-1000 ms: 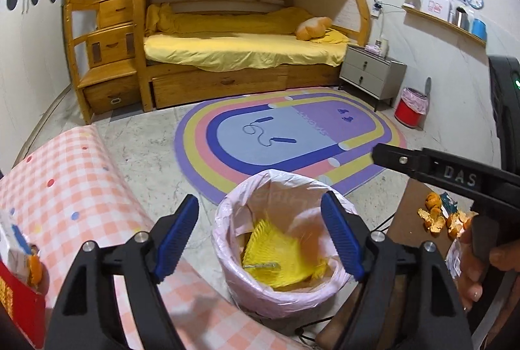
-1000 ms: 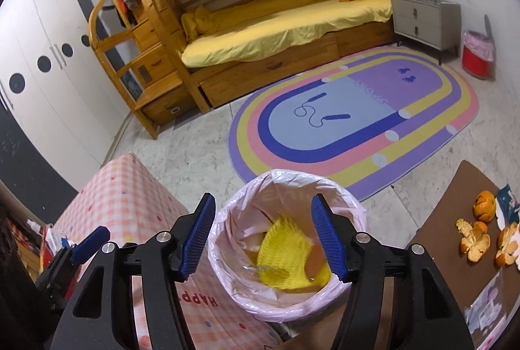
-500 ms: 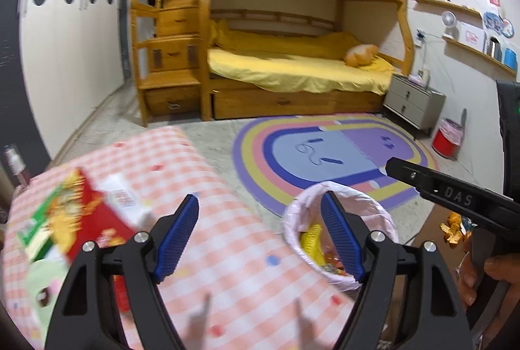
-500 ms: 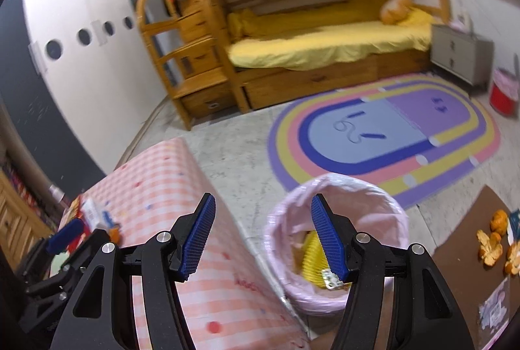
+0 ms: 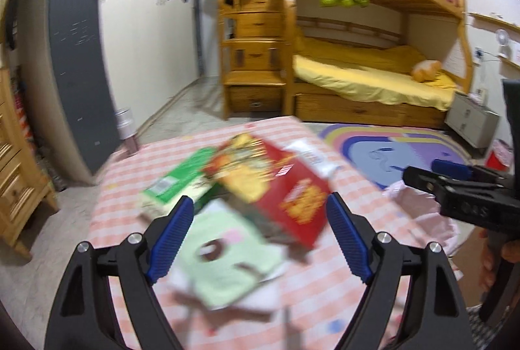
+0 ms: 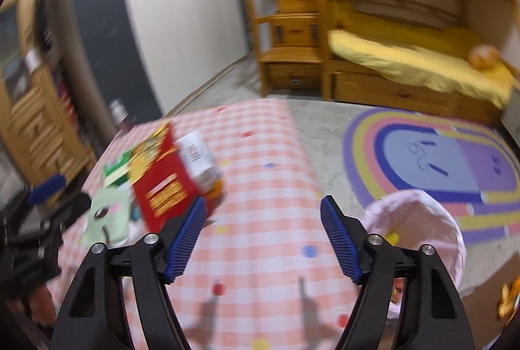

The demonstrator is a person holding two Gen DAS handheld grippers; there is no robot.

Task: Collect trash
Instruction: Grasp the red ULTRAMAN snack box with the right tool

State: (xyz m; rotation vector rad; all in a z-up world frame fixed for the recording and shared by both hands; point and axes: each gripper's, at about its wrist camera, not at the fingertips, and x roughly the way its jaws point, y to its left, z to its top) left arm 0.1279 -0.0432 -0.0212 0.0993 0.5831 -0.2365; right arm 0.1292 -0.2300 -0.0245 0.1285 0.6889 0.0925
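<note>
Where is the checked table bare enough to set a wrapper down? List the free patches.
Free: the checked table between the red box and the pink-lined bin, and its far end toward the bed. Crowded: the left side, where box, green carton and pale green packet overlap.

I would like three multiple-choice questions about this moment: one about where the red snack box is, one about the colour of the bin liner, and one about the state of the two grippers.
1. Where is the red snack box?
A. on the checked tablecloth
B. inside the bin
C. on the bed

2. What colour is the bin liner?
A. black
B. pink
C. blue

3. How are the left gripper and the right gripper?
A. both open and empty
B. both shut on packets
C. one holds the box

Answers: 1 A, it lies among other packets on the cloth. 2 B, pale pink plastic lines the rim. 3 A, nothing sits between either pair of pads.
</note>
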